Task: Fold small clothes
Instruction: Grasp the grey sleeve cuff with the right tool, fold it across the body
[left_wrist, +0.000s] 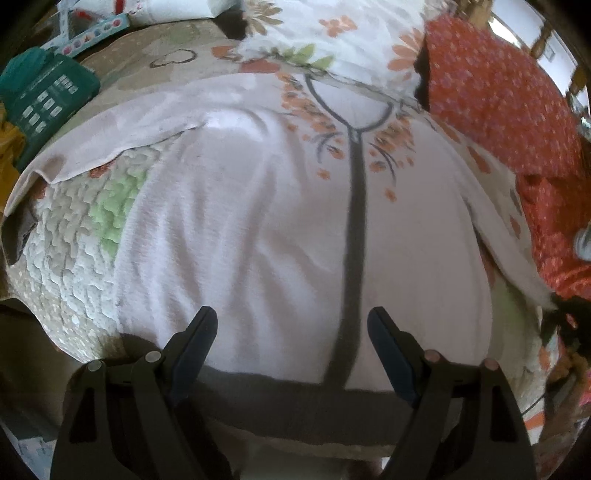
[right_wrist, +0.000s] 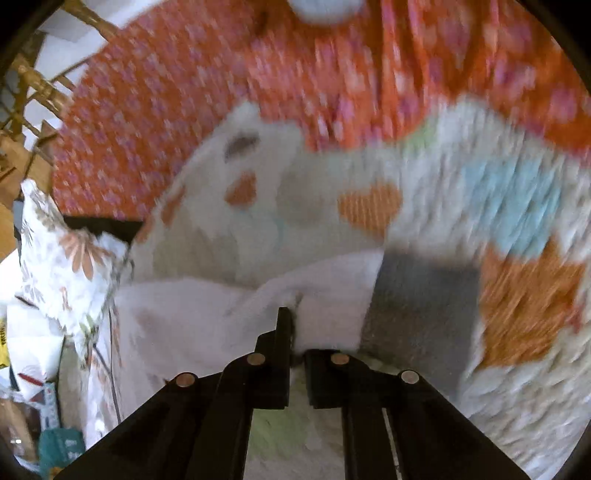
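Note:
A small white top (left_wrist: 258, 229) with a grey placket, grey hem band and orange flowers lies spread front-up on a quilted bed cover (left_wrist: 74, 236). My left gripper (left_wrist: 291, 321) is open and hovers over the top's lower part, just above the grey hem. In the right wrist view, which is blurred by motion, my right gripper (right_wrist: 293, 317) is shut on a fold of the white top (right_wrist: 229, 306), next to its grey hem band (right_wrist: 424, 295), and lifts it off the cover.
An orange flowered cloth (left_wrist: 498, 99) lies to the right. A flowered pillow (left_wrist: 332, 33) sits at the back. A teal box (left_wrist: 44, 99) and other items lie at the far left. A wicker chair (right_wrist: 33, 92) stands beyond the bed.

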